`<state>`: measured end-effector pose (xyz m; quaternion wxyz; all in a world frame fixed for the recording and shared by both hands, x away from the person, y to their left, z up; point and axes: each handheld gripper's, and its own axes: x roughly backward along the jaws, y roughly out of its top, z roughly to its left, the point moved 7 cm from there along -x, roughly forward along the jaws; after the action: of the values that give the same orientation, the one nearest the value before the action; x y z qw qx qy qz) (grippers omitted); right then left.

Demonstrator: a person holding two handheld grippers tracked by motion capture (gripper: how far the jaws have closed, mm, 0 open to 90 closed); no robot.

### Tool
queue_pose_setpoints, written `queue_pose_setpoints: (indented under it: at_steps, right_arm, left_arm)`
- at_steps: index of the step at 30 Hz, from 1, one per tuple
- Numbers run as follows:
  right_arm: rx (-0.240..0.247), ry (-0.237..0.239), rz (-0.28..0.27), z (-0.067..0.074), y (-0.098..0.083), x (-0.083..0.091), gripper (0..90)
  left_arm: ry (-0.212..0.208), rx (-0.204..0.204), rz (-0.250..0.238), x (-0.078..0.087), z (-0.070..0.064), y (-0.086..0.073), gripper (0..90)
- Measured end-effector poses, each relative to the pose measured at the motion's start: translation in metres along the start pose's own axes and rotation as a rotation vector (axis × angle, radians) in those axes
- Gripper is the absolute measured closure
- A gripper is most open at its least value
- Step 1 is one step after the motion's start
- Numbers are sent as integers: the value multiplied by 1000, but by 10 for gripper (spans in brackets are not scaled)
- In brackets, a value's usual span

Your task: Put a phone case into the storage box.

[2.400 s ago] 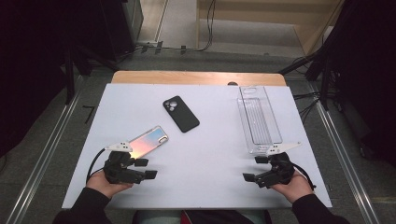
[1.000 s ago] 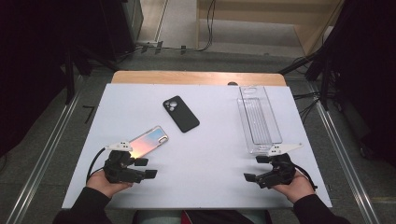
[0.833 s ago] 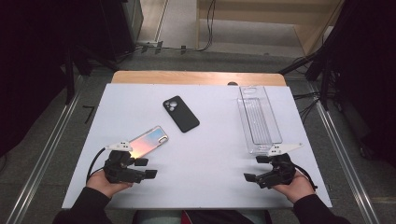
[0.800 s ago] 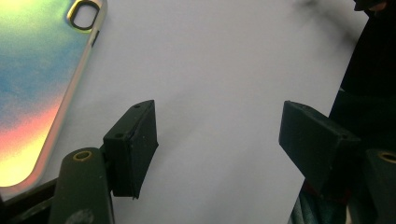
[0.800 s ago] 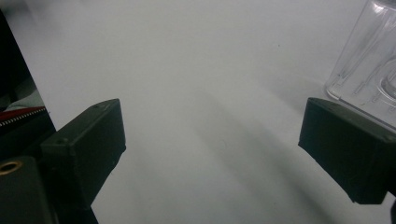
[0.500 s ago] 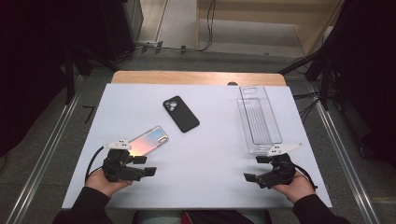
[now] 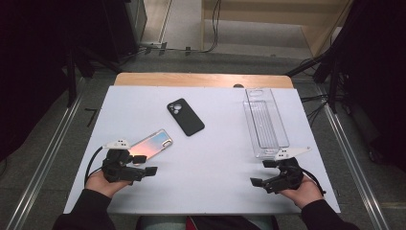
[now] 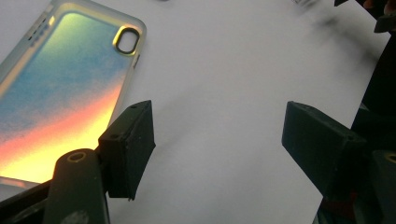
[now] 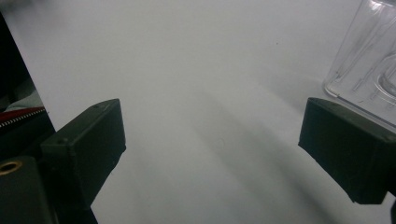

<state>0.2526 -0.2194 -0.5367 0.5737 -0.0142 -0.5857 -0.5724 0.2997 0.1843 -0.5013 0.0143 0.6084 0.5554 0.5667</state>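
While both hands rest low on the white surface [image 7: 210, 153], each gripper stands with its jaws apart and nothing between them. In the high view the left gripper [image 7: 149, 171] sits at the lower left of the frame, its jaws pointing toward the middle of the picture. Its jaws have just been opening a little further, with only bare surface in the gap. Just above it, and apart from the jaws, lies the iridescent phone case [image 7: 150, 146], set at a slant with its camera hole toward the upper right.

In the left gripper view that phone case [image 8: 60, 88] takes the upper left of the frame, glowing blue to orange, and its lower edge passes behind the left-hand jaw; whether they touch cannot be told.

The right gripper [image 7: 261, 173] sits at the lower right of the high view, jaws wide and empty, pointing toward the left of the picture. Just above it stands the clear plastic tray [image 7: 265, 122], running up toward the upper right. In the right gripper view a corner of that tray [image 9: 369, 60] shows at the upper right, just beyond the right-hand jaw.

A black phone case [image 7: 186, 116] lies in the upper middle of the high view, well apart from both grippers.
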Motion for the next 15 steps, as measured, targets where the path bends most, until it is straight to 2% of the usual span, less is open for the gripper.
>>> queue_pose_setpoints:
  at_steps: [3,5,7,9,10,12,15]
  right_arm:
    - [-1,-2,-1,0,0,0,56]
    - [1,-2,-1,0,0,0,56]
    - [0,-1,0,0,0,0,56]
    - [2,-1,-2,0,0,0,56]
    - [2,0,-1,0,0,0,56]
    - [0,-1,-3,0,0,0,56]
    - [-1,-1,-4,0,0,0,56]
  left_arm:
    - [1,-13,-8,1,1,2,256]
    - [-13,-25,-5,1,2,3,228]
    - [-32,-37,-16,0,1,6,153]
    - [-34,-42,-22,-2,1,9,20]
    - [-33,-47,-33,-2,1,11,0]
    - [-46,-44,-51,-1,1,16,0]
    - [-24,-57,-42,-2,5,21,0]
